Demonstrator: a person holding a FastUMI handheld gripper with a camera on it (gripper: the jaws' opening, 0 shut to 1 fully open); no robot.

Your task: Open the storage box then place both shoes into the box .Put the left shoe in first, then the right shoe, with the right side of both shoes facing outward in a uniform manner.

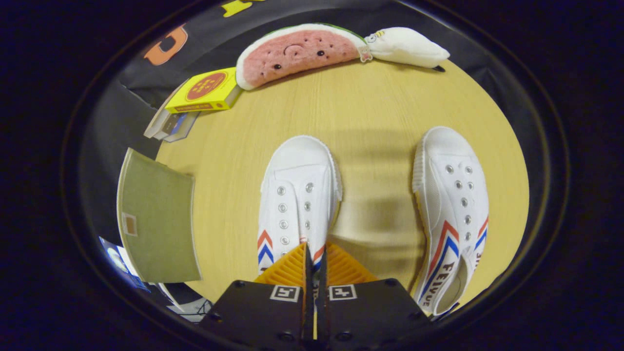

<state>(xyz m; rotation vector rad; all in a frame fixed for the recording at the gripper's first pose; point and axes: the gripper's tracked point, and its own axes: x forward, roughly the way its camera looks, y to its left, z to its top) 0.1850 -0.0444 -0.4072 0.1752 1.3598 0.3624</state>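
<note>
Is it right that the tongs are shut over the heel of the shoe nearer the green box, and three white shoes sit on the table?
Not quite: the gripper view shows two white shoes, not three. The tongs are shut over the heel of the shoe nearer the green box; the other shoe lies beside it.

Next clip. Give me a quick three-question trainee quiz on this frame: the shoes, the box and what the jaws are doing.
1. True or false: the gripper has its jaws nearly closed over the heel end of the left shoe.
2. Which sits nearest the green storage box? A) plush watermelon B) yellow box C) right shoe
3. Fill in: both shoes lie on the wooden ____.

Key: 1 true; 2 B; 3 table.
</note>
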